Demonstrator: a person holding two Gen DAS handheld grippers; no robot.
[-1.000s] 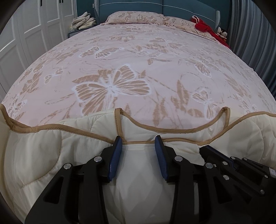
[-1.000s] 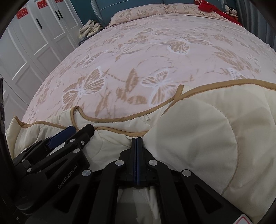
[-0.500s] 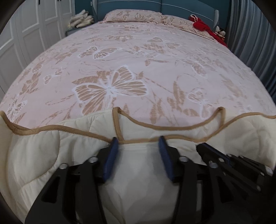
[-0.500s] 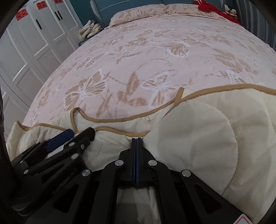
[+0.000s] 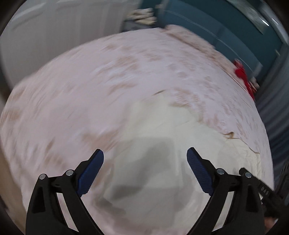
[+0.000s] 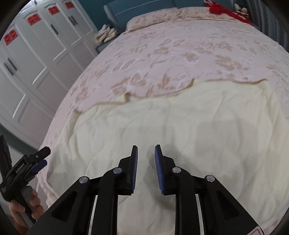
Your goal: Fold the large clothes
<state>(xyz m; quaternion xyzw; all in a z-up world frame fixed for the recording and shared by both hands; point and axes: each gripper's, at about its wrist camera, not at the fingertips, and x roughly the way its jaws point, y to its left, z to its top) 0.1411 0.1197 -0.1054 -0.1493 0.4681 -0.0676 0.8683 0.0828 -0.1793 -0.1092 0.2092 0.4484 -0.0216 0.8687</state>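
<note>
A cream quilted blanket with tan trim (image 6: 180, 130) lies spread over the near part of the bed; it also shows, blurred, in the left wrist view (image 5: 162, 144). My right gripper (image 6: 146, 153) is open a little and empty, held above the blanket. My left gripper (image 5: 145, 155) is wide open and empty, above the blanket's left part. The left gripper also shows at the far left of the right wrist view (image 6: 38, 159), off the bed's side, held by a hand.
The bed has a pink butterfly-pattern cover (image 6: 180, 50) with pillows (image 6: 153, 19) at the head. A red item (image 6: 225, 10) lies at the far right corner. White wardrobe doors (image 6: 36, 54) stand to the left. Grey curtains (image 5: 274, 108) hang on the right.
Both grippers have let go of the blanket's trimmed edge and pulled back and up. The right gripper has opened. The blanket now lies flat. The left view is blurred from swinging.
</note>
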